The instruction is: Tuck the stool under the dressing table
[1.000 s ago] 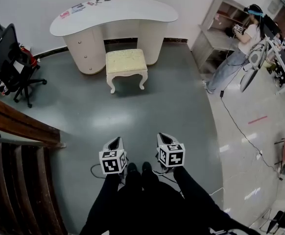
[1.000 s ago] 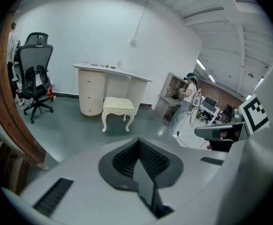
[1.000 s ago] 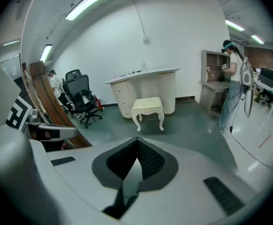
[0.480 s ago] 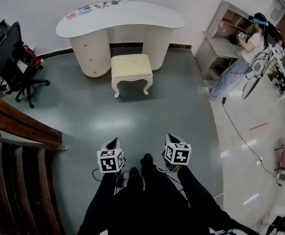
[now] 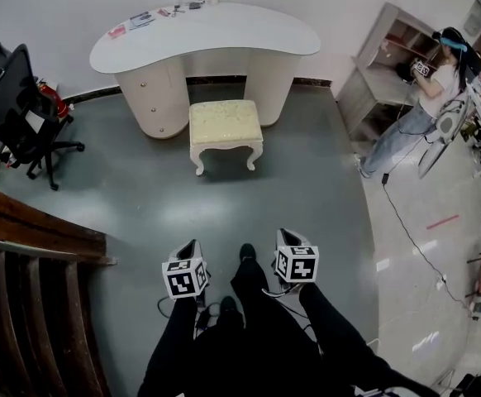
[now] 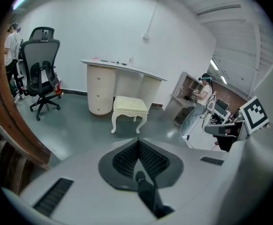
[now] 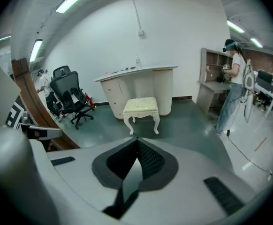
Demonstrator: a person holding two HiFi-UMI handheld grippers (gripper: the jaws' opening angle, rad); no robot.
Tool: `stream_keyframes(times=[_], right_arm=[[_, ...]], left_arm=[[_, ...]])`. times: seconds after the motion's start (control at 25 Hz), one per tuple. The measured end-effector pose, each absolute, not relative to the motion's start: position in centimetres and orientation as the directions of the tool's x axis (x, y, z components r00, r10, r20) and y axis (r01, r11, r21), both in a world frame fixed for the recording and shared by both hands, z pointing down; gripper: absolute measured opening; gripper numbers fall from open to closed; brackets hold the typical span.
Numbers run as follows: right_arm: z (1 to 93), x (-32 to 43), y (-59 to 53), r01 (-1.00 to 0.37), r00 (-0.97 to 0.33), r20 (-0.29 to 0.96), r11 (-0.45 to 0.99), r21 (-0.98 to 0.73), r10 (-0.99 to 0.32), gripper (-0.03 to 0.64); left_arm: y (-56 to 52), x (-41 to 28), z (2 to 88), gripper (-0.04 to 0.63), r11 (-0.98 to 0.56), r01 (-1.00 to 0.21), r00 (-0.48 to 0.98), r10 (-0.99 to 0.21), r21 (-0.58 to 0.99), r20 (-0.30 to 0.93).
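Note:
A cream stool (image 5: 224,122) with curved white legs stands on the grey floor, just in front of the white kidney-shaped dressing table (image 5: 216,31) and outside its knee gap. Both grippers are held low near the person's legs, well short of the stool. My left gripper (image 5: 190,249) is shut and holds nothing, and my right gripper (image 5: 285,237) is likewise shut and bare. The left gripper view has the stool (image 6: 130,106) and table (image 6: 122,67) far beyond the closed left gripper (image 6: 137,141). In the right gripper view the stool (image 7: 140,105) stands ahead of the closed right gripper (image 7: 137,141).
A black office chair (image 5: 17,98) stands at the left and a wooden railing (image 5: 34,230) runs along the near left. At the right a person (image 5: 422,98) stands by a shelf desk (image 5: 381,56), with a cable (image 5: 406,222) across the floor. Small items (image 5: 141,16) lie on the tabletop.
The view has shifted slightly forward and the stool sits a little lower in frame. One foot has stepped ahead. Both grippers stay shut and low.

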State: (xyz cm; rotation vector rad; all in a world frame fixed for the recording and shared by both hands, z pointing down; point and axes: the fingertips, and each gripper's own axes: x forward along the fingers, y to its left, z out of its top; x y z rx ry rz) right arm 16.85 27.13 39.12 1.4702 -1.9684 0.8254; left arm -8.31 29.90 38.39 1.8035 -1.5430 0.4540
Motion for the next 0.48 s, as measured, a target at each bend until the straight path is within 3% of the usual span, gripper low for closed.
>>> stream_keyframes(times=[0.48], right_arm=[[41.7,19.1,14.9,-0.955,-0.277,0.792,0.246,-0.165,-0.545,0.005]], left_arm=[[18.2,-7.7,40.5,0.008,0.049,-0.967,0.156,-0.663,0.251,0.732]])
